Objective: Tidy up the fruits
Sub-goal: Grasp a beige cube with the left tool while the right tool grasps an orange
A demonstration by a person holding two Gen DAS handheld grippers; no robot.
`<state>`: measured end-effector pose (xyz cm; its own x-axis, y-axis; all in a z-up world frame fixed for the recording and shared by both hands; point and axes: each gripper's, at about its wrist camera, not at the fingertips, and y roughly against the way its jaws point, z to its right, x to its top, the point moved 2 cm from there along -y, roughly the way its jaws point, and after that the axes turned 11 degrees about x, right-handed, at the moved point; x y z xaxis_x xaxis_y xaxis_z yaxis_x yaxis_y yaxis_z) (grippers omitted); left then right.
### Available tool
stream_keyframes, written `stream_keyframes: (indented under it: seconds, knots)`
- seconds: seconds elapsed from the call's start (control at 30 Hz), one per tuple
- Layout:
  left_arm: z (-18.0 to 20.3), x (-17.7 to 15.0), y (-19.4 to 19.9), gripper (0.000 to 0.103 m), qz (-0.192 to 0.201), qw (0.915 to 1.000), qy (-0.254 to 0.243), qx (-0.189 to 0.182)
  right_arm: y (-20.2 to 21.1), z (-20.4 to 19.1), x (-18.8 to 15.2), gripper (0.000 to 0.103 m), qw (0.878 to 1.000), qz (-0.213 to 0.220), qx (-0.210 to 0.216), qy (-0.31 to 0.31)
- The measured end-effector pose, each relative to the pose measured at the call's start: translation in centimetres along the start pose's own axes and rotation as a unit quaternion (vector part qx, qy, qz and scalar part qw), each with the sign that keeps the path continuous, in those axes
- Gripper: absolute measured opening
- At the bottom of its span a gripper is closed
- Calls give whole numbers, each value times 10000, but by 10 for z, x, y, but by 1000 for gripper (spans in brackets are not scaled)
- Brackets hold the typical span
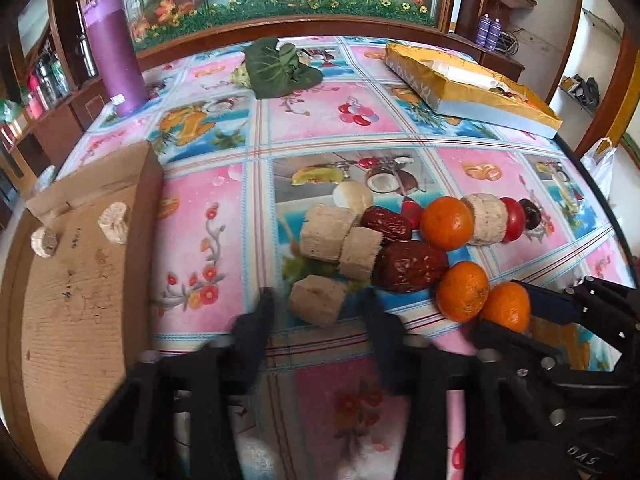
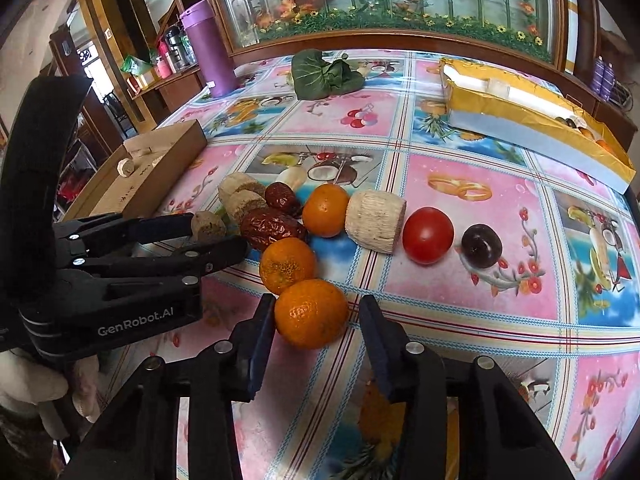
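Observation:
Fruits and pale food chunks lie in a cluster on the patterned table. My right gripper (image 2: 316, 312) is open, its fingers on either side of the nearest orange (image 2: 311, 314), not closed on it. My left gripper (image 1: 320, 304) is open around a tan chunk (image 1: 317, 299); it also shows in the right wrist view (image 2: 218, 236) around the same chunk (image 2: 208, 226). Two more oranges (image 2: 287, 265) (image 2: 325, 210), two red dates (image 2: 273, 228), a white ridged piece (image 2: 375, 221), a tomato (image 2: 427, 235) and a dark plum (image 2: 481, 245) lie beyond.
A brown cardboard box (image 1: 80, 280) with two pale pieces sits at the left. A gold-lined box (image 2: 532, 124) with some fruit stands back right. A purple flask (image 2: 210, 50) and green leaves (image 2: 324, 74) are at the back by the wooden headboard.

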<state>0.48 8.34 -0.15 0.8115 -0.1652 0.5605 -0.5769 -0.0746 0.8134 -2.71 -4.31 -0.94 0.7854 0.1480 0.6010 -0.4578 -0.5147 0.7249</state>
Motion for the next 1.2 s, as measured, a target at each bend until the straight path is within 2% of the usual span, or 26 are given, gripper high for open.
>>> stream_keyframes:
  seconds: [0.1, 0.27, 0.4, 0.5, 0.67, 0.8, 0.93, 1.1, 1.2]
  knots:
    - [-3, -3, 3, 26, -32, 9998, 82, -152, 1, -3, -1, 38, 10000, 4, -18, 51]
    - [-13, -10, 25, 26, 142, 9987, 324, -369, 7, -7, -5, 37, 10000, 33, -41, 50]
    - [-34, -20, 45, 26, 252, 9958, 667, -566, 20, -12, -6, 37, 9999, 155, -44, 17]
    - [-57, -29, 57, 26, 323, 9936, 922, -566, 29, -22, -6, 37, 9997, 233, -33, 74]
    - [-114, -40, 77, 26, 489, 9892, 1345, -324, 39, -50, 1, 37, 9990, 291, 38, 324]
    - [-162, -41, 80, 26, 496, 9871, 1512, 175, 36, -81, 17, 38, 9979, 295, 271, 516]
    - [-200, -32, 70, 26, 429, 9860, 1540, 473, 20, -119, 38, 38, 9957, 259, 568, 682]
    - [-238, -15, 34, 26, 73, 9840, 1698, 535, -33, -167, 69, 38, 9931, 12, 807, 854]
    - [-255, -13, 11, 26, -182, 9810, 1848, 564, -71, -187, 83, 38, 9923, -153, 701, 1005]
